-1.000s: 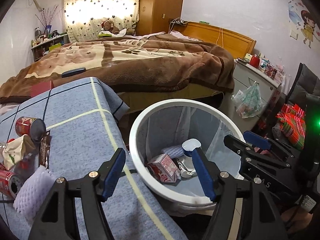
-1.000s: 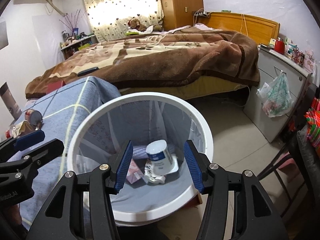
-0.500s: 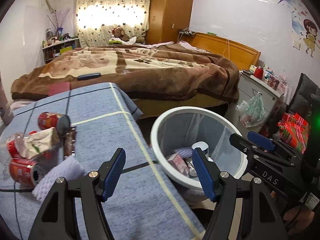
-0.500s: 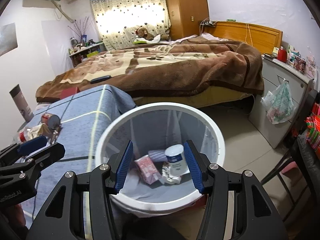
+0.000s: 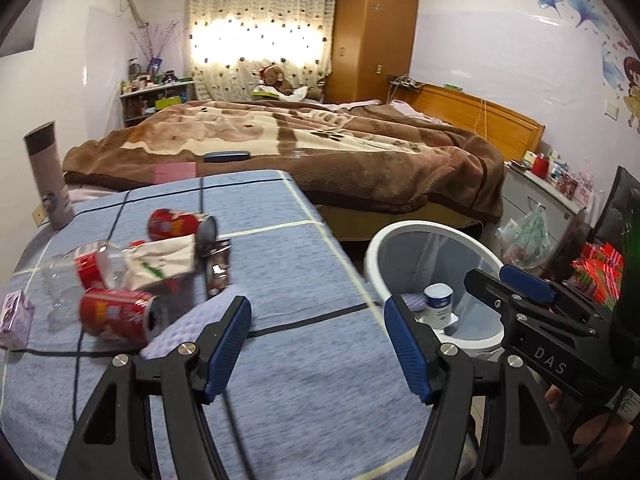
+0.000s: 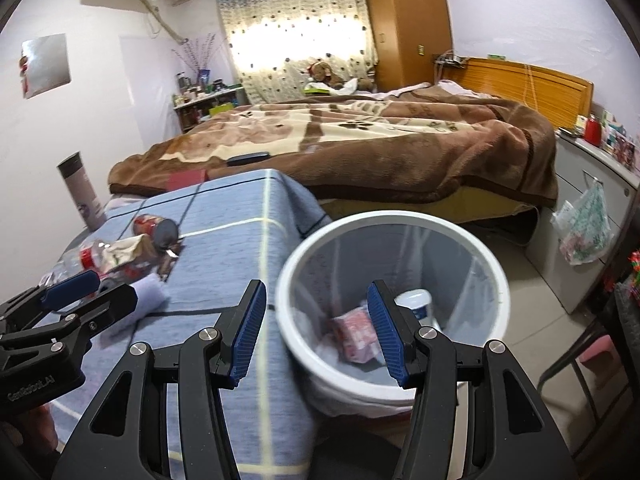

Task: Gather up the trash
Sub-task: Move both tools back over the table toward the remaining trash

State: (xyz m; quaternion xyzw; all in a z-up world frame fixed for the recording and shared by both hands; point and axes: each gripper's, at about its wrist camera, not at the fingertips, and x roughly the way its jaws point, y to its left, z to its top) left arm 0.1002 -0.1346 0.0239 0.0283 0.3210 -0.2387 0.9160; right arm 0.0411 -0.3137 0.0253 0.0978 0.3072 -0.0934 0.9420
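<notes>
The left gripper (image 5: pixel 316 344) hung over the blue worktop (image 5: pixel 280 248) with its jaws wide and nothing between them. The right gripper (image 6: pixel 316 328) was wide too, and it held nothing. It hung by the edge of the white bin (image 6: pixel 394 220), which stood on the floor just beside the worktop.

The trash lay in a heap on the left part of the worktop. There was a red can (image 5: pixel 116 314) on its side near the front, and another red can (image 5: pixel 180 224) farther back. Between them lay a crumpled bag (image 5: pixel 160 258), a clear bottle (image 5: pixel 76 272) and a brown wrapper (image 5: pixel 218 266). A white foam net (image 5: pixel 180 328) lay just beside the left gripper. A small purple box (image 5: pixel 14 316) sat at the far left edge.

Inside the bin were a white cup (image 5: pixel 438 304) and a pink carton (image 6: pixel 356 334).

A tall grey flask (image 5: pixel 48 174) stood upright at the back corner of the worktop. A bed (image 5: pixel 320 140) with a brown blanket was behind it.
</notes>
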